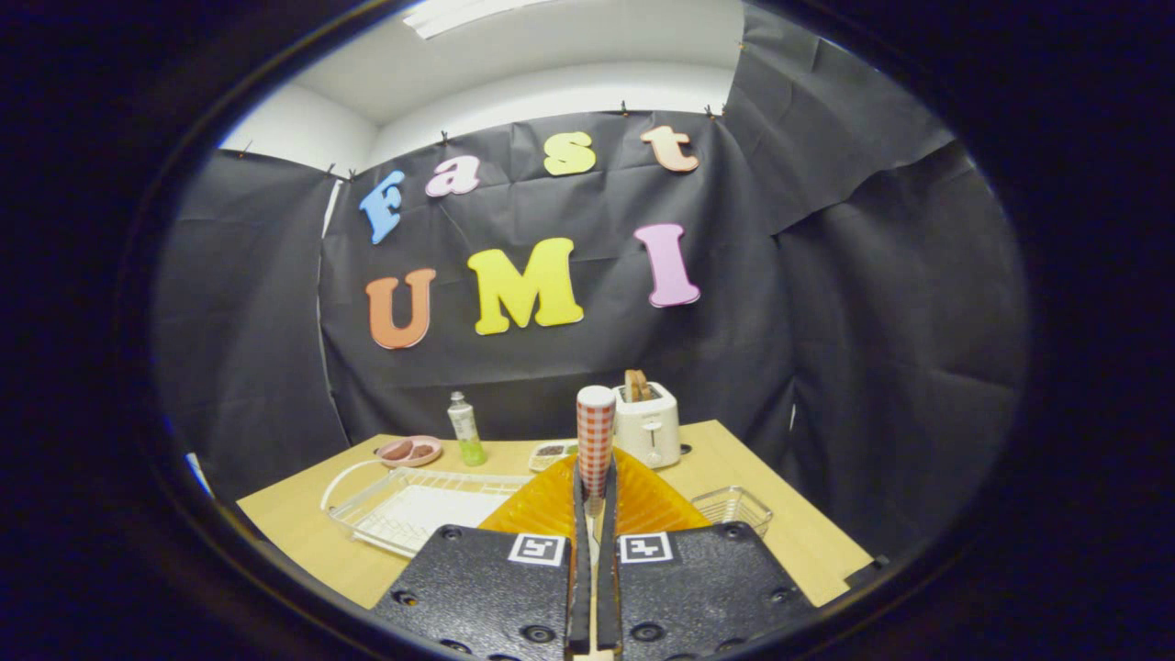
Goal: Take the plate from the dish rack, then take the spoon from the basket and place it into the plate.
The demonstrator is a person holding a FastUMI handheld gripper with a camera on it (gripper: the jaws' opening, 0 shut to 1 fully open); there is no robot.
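Note:
My gripper (594, 503) is shut on an orange ribbed plate (648, 503), which I hold raised above the table. Its rim is pinched between the two fingers and it fans out to both sides of them. The white wire dish rack (404, 510) lies on the wooden table (303, 542) below and to the left of the fingers. A small clear wire basket (734, 506) sits to their right; I cannot make out what lies in it.
Just beyond the fingertips stands a tall red-and-white checked cup (595, 439). A white toaster (648, 423) with bread is behind it to the right. A green bottle (466, 428), a pink dish (409, 450) and a small tray (551, 453) line the back.

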